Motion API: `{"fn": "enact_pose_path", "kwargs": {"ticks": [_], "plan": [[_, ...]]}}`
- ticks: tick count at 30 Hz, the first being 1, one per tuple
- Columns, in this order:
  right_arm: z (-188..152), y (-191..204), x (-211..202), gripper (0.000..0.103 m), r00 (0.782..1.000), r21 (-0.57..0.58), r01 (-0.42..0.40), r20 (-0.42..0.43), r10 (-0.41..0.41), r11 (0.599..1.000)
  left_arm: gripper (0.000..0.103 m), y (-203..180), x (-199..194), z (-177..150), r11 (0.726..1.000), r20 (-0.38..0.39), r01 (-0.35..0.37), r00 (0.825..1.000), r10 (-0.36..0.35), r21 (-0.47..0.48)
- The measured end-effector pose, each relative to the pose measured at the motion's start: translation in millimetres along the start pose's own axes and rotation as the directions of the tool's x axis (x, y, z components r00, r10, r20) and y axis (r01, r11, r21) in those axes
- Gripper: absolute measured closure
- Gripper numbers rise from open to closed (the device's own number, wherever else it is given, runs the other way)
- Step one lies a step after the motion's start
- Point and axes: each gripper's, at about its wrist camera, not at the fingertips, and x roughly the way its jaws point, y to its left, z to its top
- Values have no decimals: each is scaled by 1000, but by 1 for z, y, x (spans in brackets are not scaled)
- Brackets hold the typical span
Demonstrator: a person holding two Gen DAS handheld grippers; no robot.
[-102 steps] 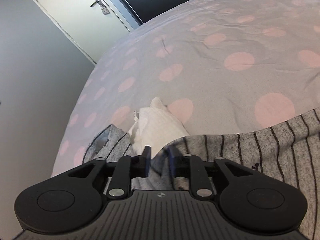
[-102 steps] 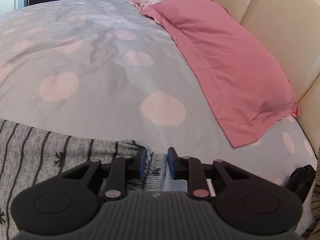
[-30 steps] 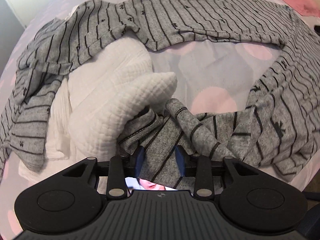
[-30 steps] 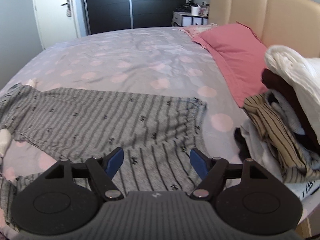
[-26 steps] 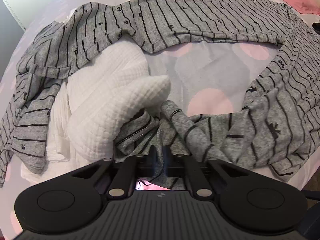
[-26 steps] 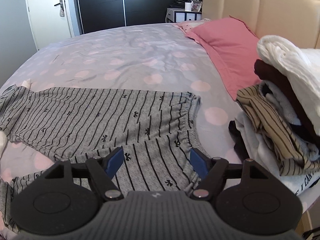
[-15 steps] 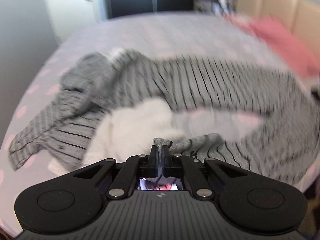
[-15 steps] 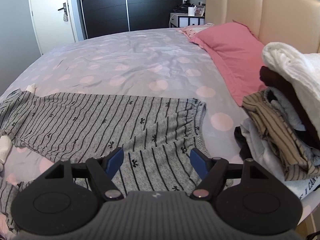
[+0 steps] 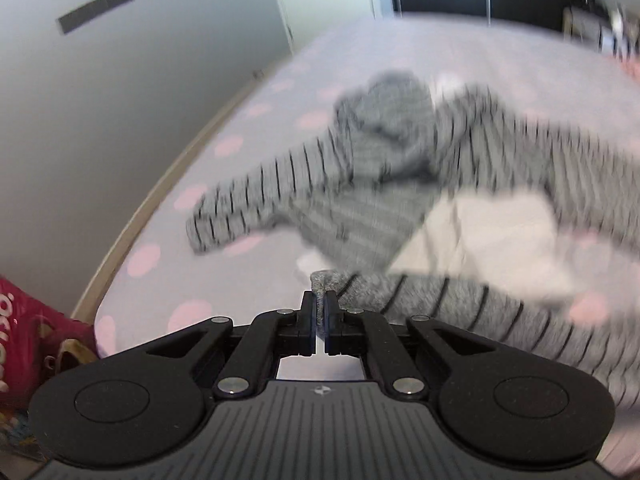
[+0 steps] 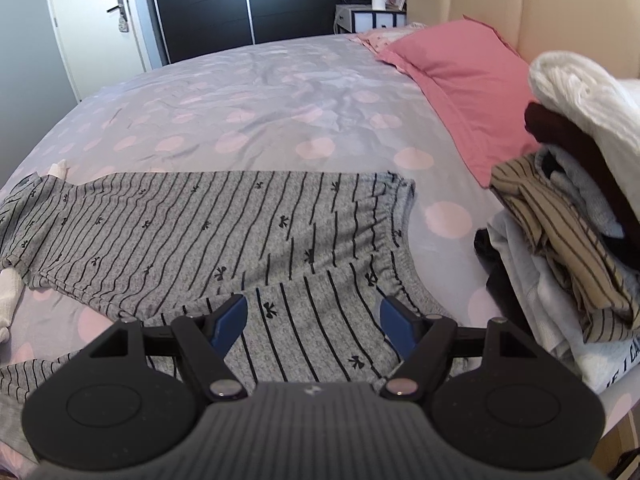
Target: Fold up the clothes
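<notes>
Grey striped trousers (image 10: 208,224) lie spread across the bed, waistband to the right. In the left wrist view my left gripper (image 9: 320,300) is shut on the hem of one grey striped trouser leg (image 9: 440,300), lifted off the bedding and trailing to the right. Behind it lies a second grey striped garment (image 9: 360,184) partly over a white waffle cloth (image 9: 500,240); this view is motion-blurred. My right gripper (image 10: 312,316) hovers open above the trousers near the waistband (image 10: 400,240), nothing between its blue pads.
A pile of unfolded clothes (image 10: 568,216) rises at the bed's right edge. A pink pillow (image 10: 452,80) lies against the beige headboard. The spotted bedspread (image 10: 260,112) stretches bare beyond the trousers. A pink bag (image 9: 20,340) sits by the bed's left edge.
My left gripper closed on the trouser leg hem, then rose and swung left with it, rolling as it went. The right gripper stayed open and nearly still.
</notes>
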Motion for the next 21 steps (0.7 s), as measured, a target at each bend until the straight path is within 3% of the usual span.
{"fn": "enact_pose_path", "kwargs": {"ticks": [4,8,10,13,16,18,21], "plan": [[0,-1,5,27,1000,26,-2,-20,3,1000,101,-4,17,-13,998,-106,-20,994,26,64],[0,5,10,26,999,21,-7,-39,8,1000,102,-9,30,-35,989,-215,-5,976,38,150],[0,11,14,26,999,10,-10,-54,11,1000,102,-12,40,-49,980,-285,7,957,52,200],[1,21,20,26,997,-1,-20,-69,20,1000,102,-20,55,-77,956,-404,47,912,76,288],[6,34,23,26,997,-8,-39,-72,38,999,101,-30,66,-96,928,-466,90,880,96,362],[9,45,23,26,996,-23,-53,-66,52,998,101,-31,67,-103,922,-482,115,872,85,370],[13,60,22,25,996,-51,-73,-57,70,996,101,-21,59,-100,938,-470,140,882,27,317]]}}
